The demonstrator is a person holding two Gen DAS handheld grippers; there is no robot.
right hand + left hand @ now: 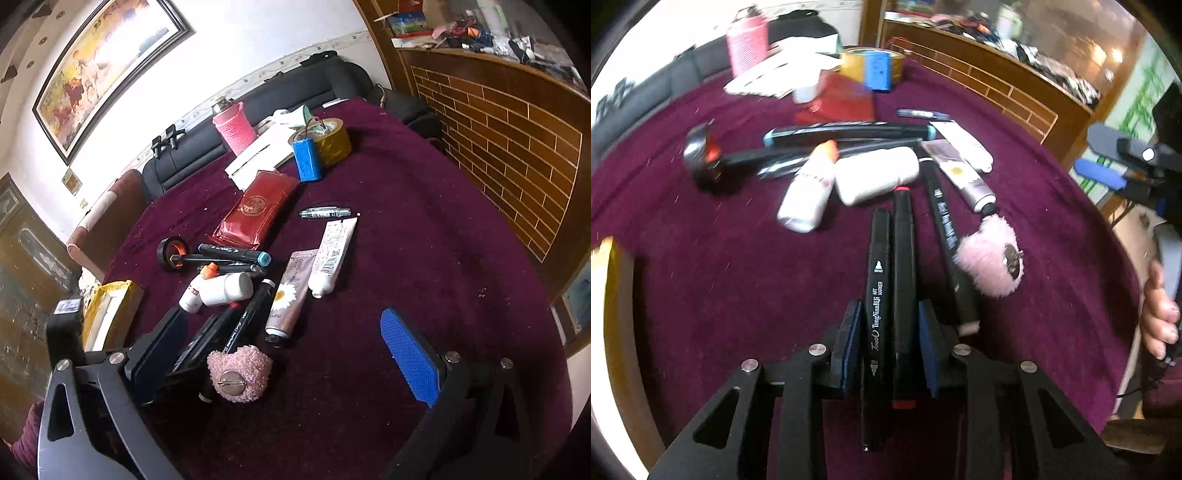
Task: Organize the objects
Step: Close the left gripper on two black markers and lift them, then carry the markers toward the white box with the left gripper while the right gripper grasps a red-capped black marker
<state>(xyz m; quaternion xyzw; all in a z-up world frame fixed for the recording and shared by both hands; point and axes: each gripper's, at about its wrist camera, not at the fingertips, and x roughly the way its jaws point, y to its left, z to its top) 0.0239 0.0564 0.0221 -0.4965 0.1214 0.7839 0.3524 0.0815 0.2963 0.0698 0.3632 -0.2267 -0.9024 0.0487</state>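
Left gripper (890, 325) looks narrowed around two black markers (892, 295) on the purple cloth (738, 258), though I cannot tell whether its pads press them. Marker tails vanish under the gripper body. Beside them lies a pink fuzzy brooch (991, 266). Right gripper (280, 350) stands wide; its left finger is partly hidden.

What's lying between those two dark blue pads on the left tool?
Two black markers side by side, one lettered in white, one red-tipped, lie between the left fingers on the purple cloth, clearest in the left wrist view.
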